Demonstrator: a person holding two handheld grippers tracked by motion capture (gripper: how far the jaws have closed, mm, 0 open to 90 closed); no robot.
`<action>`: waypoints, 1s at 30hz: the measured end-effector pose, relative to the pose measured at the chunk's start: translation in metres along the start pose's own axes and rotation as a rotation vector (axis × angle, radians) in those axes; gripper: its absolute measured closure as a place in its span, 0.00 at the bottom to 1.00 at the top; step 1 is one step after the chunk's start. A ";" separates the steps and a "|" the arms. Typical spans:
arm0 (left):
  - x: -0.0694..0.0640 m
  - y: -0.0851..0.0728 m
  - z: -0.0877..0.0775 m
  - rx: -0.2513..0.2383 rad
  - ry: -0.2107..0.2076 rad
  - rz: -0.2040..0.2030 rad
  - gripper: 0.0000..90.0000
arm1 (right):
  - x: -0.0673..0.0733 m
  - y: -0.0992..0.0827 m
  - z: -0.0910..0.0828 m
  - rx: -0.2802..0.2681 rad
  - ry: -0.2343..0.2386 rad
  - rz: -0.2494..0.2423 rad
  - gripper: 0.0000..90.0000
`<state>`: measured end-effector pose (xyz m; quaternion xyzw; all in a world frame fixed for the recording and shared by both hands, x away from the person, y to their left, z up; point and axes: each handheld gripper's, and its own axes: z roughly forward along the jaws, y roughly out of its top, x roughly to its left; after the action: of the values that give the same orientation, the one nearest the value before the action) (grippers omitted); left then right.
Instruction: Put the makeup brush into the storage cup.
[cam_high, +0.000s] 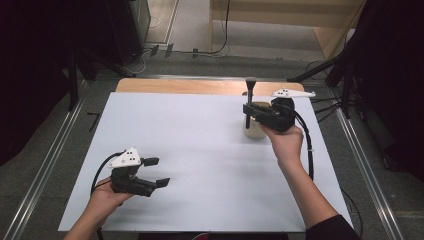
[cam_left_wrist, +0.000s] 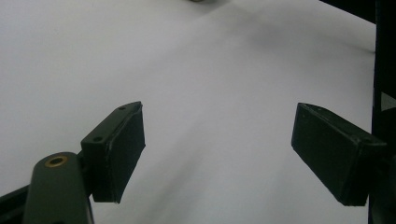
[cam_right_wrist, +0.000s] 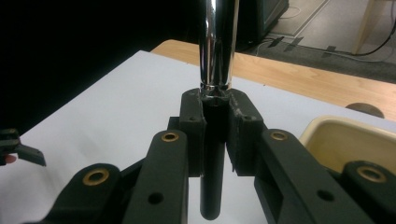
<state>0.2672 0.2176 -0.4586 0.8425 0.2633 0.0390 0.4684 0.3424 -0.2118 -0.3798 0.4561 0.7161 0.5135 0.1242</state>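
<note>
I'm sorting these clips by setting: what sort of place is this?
Probably a lab or recording workspace, not a home: a white-covered table between metal floor rails, loose cables on the floor, and a person working handheld grippers.

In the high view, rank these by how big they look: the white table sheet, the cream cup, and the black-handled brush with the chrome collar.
Largest to smallest in the high view:
1. White table sheet, by far the largest.
2. Black-handled brush with the chrome collar, clamped upright in the right gripper.
3. Cream cup, though it is partly hidden, so ranks two and three are uncertain.
</note>
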 end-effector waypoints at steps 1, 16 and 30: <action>0.000 0.000 0.000 0.000 0.000 -0.001 0.20 | -0.002 0.002 -0.001 0.000 -0.011 0.000 0.88; 0.000 0.000 0.000 -0.002 0.001 0.001 0.20 | -0.022 0.016 -0.008 -0.054 -0.093 0.020 0.88; 0.000 0.001 0.000 -0.002 0.000 0.005 0.20 | -0.046 0.030 -0.004 -0.084 -0.183 0.045 0.88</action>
<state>0.2672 0.2173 -0.4581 0.8426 0.2611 0.0408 0.4692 0.3808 -0.2480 -0.3663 0.5114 0.6693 0.5019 0.1967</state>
